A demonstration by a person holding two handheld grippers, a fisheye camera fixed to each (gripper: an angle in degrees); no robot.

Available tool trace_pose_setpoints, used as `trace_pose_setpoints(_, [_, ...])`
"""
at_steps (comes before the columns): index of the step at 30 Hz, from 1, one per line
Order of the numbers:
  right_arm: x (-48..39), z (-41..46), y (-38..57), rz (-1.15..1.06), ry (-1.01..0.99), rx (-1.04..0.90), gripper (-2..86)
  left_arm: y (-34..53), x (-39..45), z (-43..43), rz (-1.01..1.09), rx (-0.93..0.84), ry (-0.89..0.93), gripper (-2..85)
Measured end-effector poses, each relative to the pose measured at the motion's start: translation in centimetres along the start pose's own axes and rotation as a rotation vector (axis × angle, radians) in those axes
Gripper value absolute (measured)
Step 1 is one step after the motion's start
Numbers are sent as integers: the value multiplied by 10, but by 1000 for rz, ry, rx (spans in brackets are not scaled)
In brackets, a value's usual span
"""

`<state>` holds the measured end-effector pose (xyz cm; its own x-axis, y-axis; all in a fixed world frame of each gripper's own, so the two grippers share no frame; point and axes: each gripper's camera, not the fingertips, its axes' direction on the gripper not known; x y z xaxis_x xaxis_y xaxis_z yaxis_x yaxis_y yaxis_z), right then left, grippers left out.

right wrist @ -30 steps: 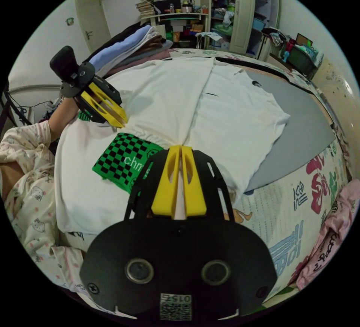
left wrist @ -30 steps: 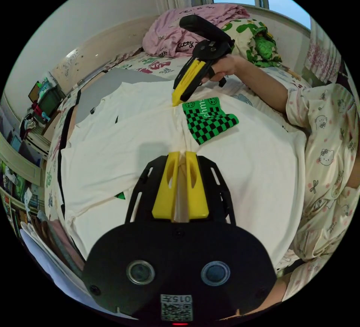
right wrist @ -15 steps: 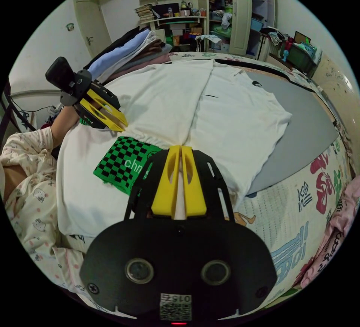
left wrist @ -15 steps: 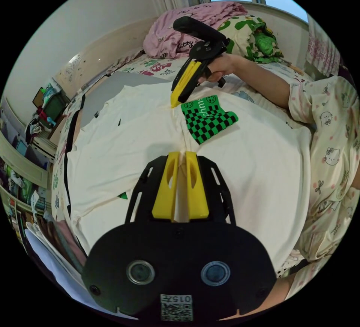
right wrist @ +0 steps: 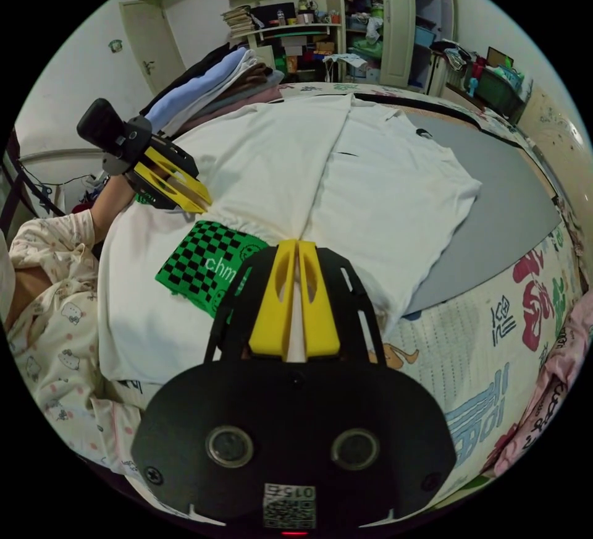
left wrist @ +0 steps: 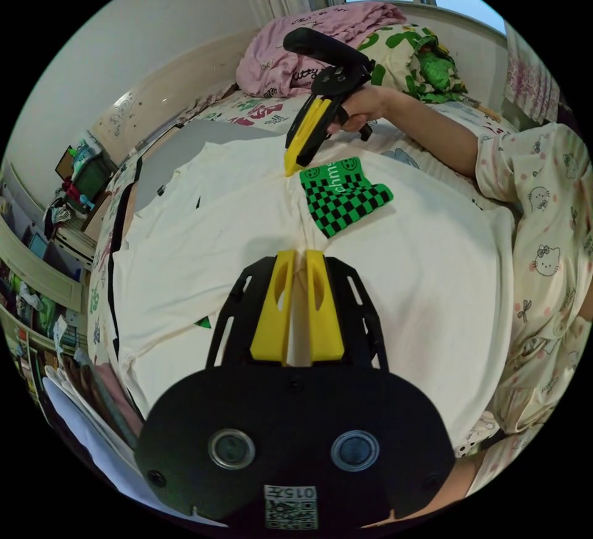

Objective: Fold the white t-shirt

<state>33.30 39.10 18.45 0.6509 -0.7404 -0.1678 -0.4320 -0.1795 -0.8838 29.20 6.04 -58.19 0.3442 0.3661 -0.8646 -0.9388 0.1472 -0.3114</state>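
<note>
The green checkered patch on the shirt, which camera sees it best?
The left gripper view: the green checkered patch lies whole and unobstructed on the white t-shirt, just past the right gripper. In the right gripper view the patch is partly hidden behind that gripper's own black body.

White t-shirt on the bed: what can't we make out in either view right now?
- Left gripper view: the white cotton t-shirt has its near hem hidden behind the left gripper body.
- Right gripper view: the green-and-black checkered print is partly covered by the right gripper body.
- Both views: the fabric's underside stays hidden.
</note>
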Motion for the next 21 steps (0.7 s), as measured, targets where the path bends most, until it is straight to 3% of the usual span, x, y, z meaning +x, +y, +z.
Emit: trace_pose_setpoints(21, [8,-22,-118,36,-42,18,-1,23,54,51,26,5,-91,15])
